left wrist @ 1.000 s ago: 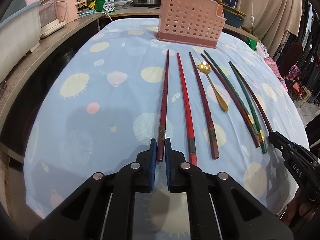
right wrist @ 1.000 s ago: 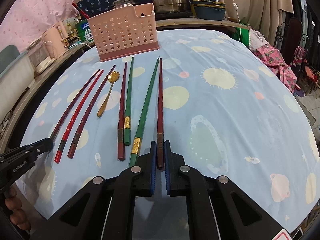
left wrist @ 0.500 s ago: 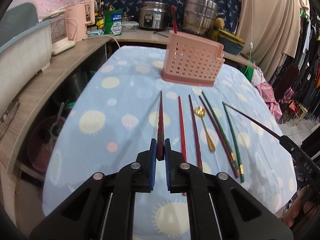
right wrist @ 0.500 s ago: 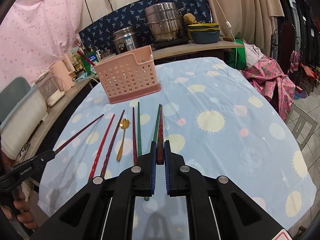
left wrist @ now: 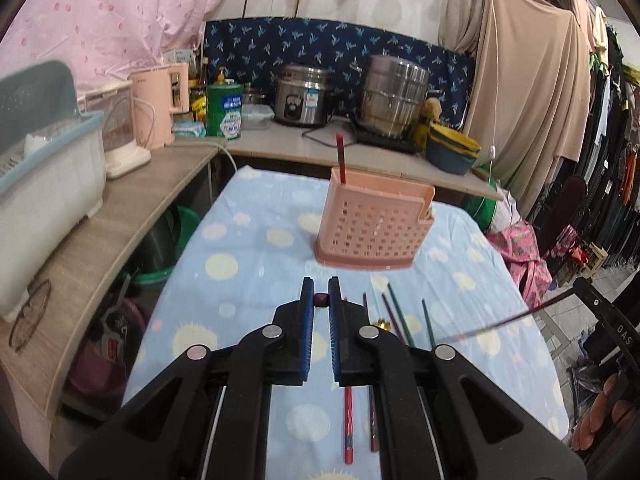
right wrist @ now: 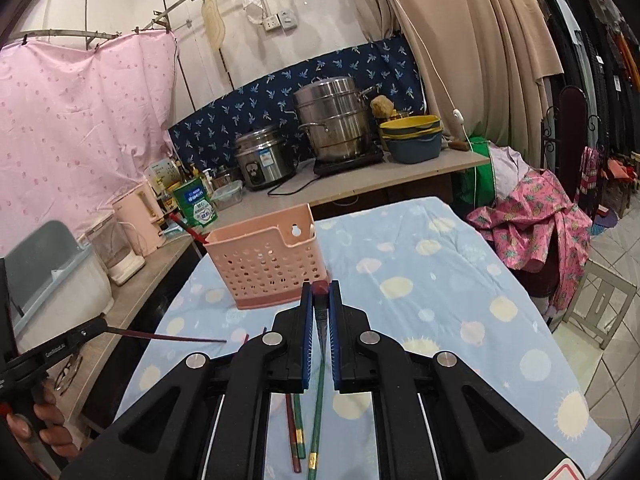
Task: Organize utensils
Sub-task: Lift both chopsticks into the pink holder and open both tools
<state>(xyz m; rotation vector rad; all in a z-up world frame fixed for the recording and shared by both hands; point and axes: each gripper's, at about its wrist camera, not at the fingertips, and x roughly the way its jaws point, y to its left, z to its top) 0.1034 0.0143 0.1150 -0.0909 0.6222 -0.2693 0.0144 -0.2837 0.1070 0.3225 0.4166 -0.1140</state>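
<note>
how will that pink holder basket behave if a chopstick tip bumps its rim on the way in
The pink holder basket looks like thin perforated plastic, so it is probably light and may slide on the tablecloth. It stands fairly tall on a narrow base, holding only one red chopstick, so a rim knock could tip it.

Pink curtain [left wrist: 100, 20] — cluttered counter [left wrist: 304, 148]

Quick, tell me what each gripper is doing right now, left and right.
Left gripper: closed on a dark red chopstick, lifted off the table.
Right gripper: closed on another dark red chopstick, also lifted.
</note>
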